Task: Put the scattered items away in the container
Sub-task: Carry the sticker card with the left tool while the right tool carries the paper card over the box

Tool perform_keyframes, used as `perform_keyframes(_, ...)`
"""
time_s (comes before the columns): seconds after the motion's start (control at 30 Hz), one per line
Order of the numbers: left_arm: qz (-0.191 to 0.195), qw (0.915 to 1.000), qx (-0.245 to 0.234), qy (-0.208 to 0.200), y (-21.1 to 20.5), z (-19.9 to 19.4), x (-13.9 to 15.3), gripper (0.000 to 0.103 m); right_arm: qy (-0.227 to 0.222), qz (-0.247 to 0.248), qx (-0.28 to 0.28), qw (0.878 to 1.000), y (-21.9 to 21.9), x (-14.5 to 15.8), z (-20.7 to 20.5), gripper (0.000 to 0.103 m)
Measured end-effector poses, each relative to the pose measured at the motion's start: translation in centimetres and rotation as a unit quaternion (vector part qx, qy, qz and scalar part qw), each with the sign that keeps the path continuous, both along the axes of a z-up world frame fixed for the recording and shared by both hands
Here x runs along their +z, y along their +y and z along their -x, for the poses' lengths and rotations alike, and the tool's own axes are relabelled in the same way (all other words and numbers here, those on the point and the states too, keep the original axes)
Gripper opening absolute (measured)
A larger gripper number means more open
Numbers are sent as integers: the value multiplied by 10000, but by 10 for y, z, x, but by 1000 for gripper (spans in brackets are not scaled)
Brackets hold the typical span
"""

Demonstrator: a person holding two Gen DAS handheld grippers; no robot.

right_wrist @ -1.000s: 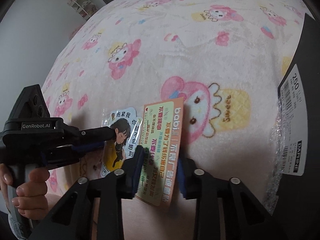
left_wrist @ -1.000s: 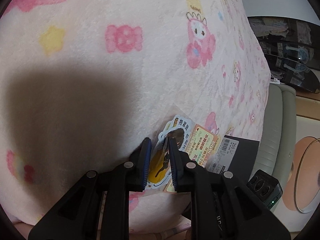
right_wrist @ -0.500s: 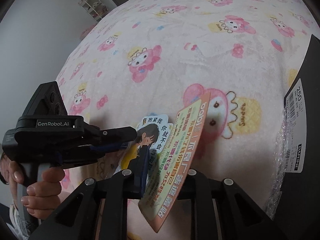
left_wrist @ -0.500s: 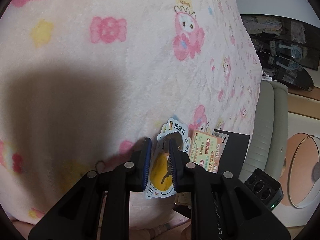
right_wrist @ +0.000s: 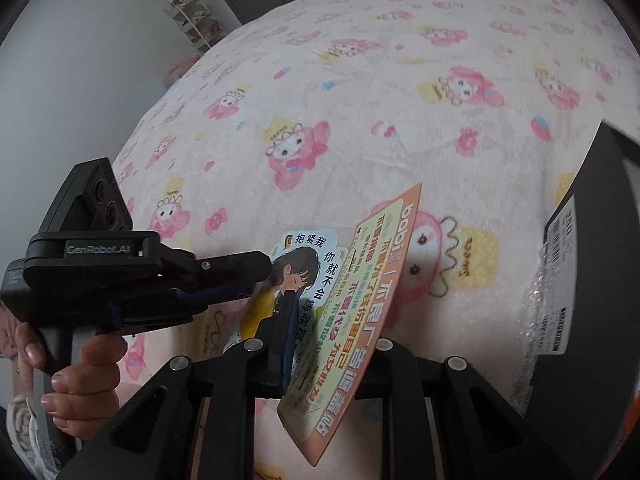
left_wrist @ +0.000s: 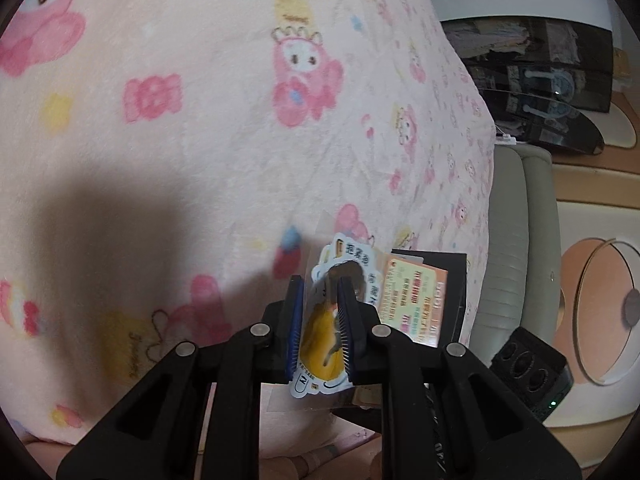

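Note:
A die-cut sticker (left_wrist: 320,320) of a cartoon girl in a clear sleeve sits between the fingers of my left gripper (left_wrist: 319,286), which is shut on it just above the pink blanket (left_wrist: 200,120). In the right wrist view the left gripper (right_wrist: 258,274) pinches the sticker (right_wrist: 310,264) from the left. My right gripper (right_wrist: 334,320) is shut on an orange printed card (right_wrist: 360,312), held tilted on edge above the blanket; its right finger is hidden behind the card. The orange card (left_wrist: 412,300) shows beside the sticker. A black box (right_wrist: 600,248) lies at the right.
The black box (left_wrist: 452,276) carries a white barcode label (right_wrist: 560,280) and bubble wrap (right_wrist: 536,340). A hand (right_wrist: 76,376) grips the left gripper's handle. A grey-green padded bed edge (left_wrist: 516,240) runs down the right; a white shelf (right_wrist: 192,20) stands far back.
Both grippers have risen off the blanket with their items. The orange card went from lying flat to tilted on edge, and the sticker was lifted with it.

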State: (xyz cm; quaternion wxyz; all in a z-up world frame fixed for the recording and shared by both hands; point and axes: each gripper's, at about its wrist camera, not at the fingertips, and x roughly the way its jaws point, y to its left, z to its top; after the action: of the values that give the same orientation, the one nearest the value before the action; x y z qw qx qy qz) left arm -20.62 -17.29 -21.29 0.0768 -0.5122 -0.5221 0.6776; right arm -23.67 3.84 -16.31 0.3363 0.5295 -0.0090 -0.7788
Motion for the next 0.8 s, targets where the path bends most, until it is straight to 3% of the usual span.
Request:
perform_keyframes(0.1, -174, 9994, -142, 247, 11, -2, 16, 12, 145, 129, 43, 9998, 6, 21, -7, 17)
perform_keyframes(0.2, -94, 9985, -249, 470, 34, -4, 41, 12, 388, 159, 50, 9991, 20, 46, -17, 17)
perform_keyframes(0.47, -128, 9945, -541, 883, 99, -5, 87, 12, 666, 172, -58, 9976, 89, 94, -40, 17)
perform_keyframes(0.8, 226, 9889, -1191, 861, 194, 15, 109, 12, 709, 245, -542, 9957, 169, 99, -29, 17)
